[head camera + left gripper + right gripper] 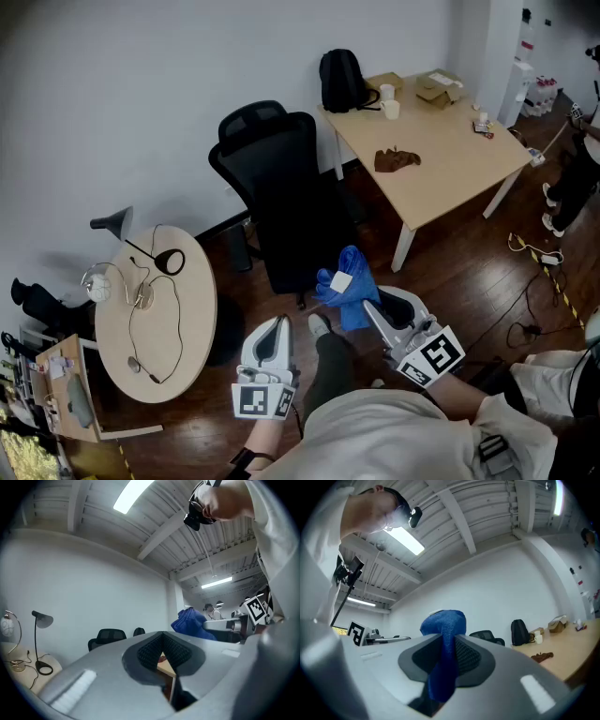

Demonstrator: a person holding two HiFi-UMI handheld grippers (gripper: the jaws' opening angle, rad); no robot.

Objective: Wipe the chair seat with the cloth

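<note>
**Cloth in the air, seat not wiped yet**

Blue cloth (345, 286) sits in the right gripper (366, 300). The jaws pinch it in the middle. A big bunch puffs out past the tips and a strip hangs down between the pads. The cloth is up in the air, just in front of the black chair (277, 159). It does not touch the chair seat (298, 246) yet. The left gripper (279, 323) is low and to the left of the cloth. Its jaws are pressed together with nothing in them.

What could go wrong? I think there are three things.

- The cloth could slip out. Only a small part is pinched. If the seat fabric drags on it during a hard rub, the cloth may pull free and fall on the dark floor.
- The chair could move. It looks like an office chair, and those can turn or roll. A push from one side may spin the seat away, so some of it gets missed. The left gripper is free and could hold the chair, but its jaws would have to spread first.
- The hard jaw tips could scrape the seat. The cloth is bunched up, not flat. If the gripper comes down at a bad angle, the tips may touch first and the cloth may wipe only a thin line.
</note>
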